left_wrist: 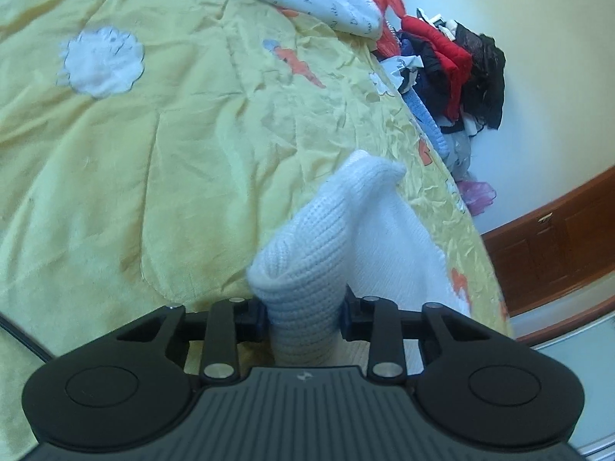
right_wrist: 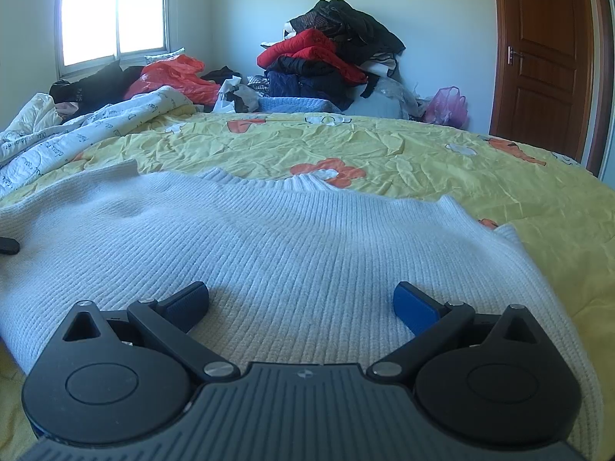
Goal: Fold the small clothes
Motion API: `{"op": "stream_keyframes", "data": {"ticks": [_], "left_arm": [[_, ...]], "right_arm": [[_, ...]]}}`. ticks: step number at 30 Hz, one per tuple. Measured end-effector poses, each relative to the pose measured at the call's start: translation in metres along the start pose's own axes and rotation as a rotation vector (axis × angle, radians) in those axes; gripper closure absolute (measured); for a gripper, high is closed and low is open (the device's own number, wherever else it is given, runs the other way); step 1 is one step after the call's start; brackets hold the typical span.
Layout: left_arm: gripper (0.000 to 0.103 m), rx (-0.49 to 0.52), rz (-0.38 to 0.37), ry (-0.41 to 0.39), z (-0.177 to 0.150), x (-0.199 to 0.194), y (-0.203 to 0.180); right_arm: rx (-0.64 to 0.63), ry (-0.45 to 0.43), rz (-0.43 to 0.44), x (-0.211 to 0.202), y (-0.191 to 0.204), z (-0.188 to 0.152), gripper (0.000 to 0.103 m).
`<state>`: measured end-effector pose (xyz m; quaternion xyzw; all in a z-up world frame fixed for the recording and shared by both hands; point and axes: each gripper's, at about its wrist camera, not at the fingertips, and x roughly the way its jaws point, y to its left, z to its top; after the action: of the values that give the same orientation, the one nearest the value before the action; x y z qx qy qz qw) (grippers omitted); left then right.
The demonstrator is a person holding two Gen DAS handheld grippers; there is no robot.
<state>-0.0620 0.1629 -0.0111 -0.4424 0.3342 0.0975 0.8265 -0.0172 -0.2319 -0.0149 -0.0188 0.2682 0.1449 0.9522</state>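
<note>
White ribbed knit sweater [right_wrist: 292,253] lies spread flat on the yellow floral bedspread [right_wrist: 423,146], neckline toward the far clothes pile [right_wrist: 330,53]. Left gripper [left_wrist: 303,313] is clamped on a bunched fold of the knit, probably a sleeve end; the rest is hidden. Right gripper [right_wrist: 301,301] hangs over the sweater body, jaws spread wide, nothing between them

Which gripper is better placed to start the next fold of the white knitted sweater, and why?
Left. The left gripper is shut on a bunched part of the white knitted sweater; the right gripper hangs open above it, holding nothing.
</note>
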Motion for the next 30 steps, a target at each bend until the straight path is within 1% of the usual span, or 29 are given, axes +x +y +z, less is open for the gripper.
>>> {"op": "stream_keyframes", "data": {"ticks": [2,3,5,6,8,9,10,12,14,17,18,21,24,25,27,29,30], "left_arm": [[0.075,0.059,0.018,-0.016,-0.002,-0.004,-0.009],[0.076,0.091,0.022,-0.027,-0.003,-0.006,-0.014],[0.076,0.120,0.011,-0.044,-0.006,-0.012,-0.019],[0.076,0.124,0.003,-0.049,-0.007,-0.013,-0.020],[0.076,0.117,-0.015,-0.059,-0.007,-0.017,-0.020],[0.076,0.113,-0.022,-0.063,-0.007,-0.018,-0.019],[0.076,0.115,-0.027,-0.067,-0.007,-0.019,-0.019],[0.077,0.146,-0.019,-0.072,-0.008,-0.021,-0.021],[0.078,0.208,0.008,-0.083,-0.012,-0.022,-0.030],[0.078,0.318,0.050,-0.106,-0.020,-0.020,-0.047],[0.078,0.345,0.055,-0.114,-0.023,-0.021,-0.051],[0.079,0.444,0.046,-0.150,-0.032,-0.027,-0.065],[0.079,0.570,0.039,-0.186,-0.044,-0.032,-0.080],[0.079,0.612,0.039,-0.195,-0.050,-0.032,-0.084],[0.079,0.682,0.045,-0.207,-0.059,-0.031,-0.090],[0.079,0.738,0.060,-0.214,-0.065,-0.026,-0.094],[0.079,0.757,0.065,-0.215,-0.067,-0.025,-0.095]], "right_arm": [[-0.001,0.006,0.001,0.000,0.000,0.002,0.002],[0.002,0.030,0.003,0.001,0.000,0.006,0.001],[0.077,0.103,0.045,0.001,-0.004,0.026,0.004],[0.135,0.121,0.092,0.000,-0.007,0.037,0.005],[0.271,0.152,0.228,0.003,-0.011,0.065,0.005],[0.310,0.170,0.282,0.007,-0.008,0.080,0.005],[0.323,0.185,0.317,0.012,-0.002,0.092,0.005],[0.306,0.215,0.384,0.024,0.020,0.117,0.004],[0.277,0.273,0.460,0.042,0.049,0.137,0.005],[0.222,0.426,0.564,0.080,0.097,0.159,0.007],[0.192,0.482,0.579,0.095,0.117,0.166,0.007],[0.045,0.619,0.553,0.132,0.177,0.181,0.009],[-0.123,0.707,0.497,0.155,0.229,0.180,0.011],[-0.179,0.735,0.484,0.159,0.243,0.178,0.013],[-0.262,0.772,0.450,0.165,0.262,0.174,0.014],[-0.324,0.793,0.423,0.167,0.274,0.170,0.023],[-0.356,0.799,0.411,0.168,0.279,0.168,0.025]]}}
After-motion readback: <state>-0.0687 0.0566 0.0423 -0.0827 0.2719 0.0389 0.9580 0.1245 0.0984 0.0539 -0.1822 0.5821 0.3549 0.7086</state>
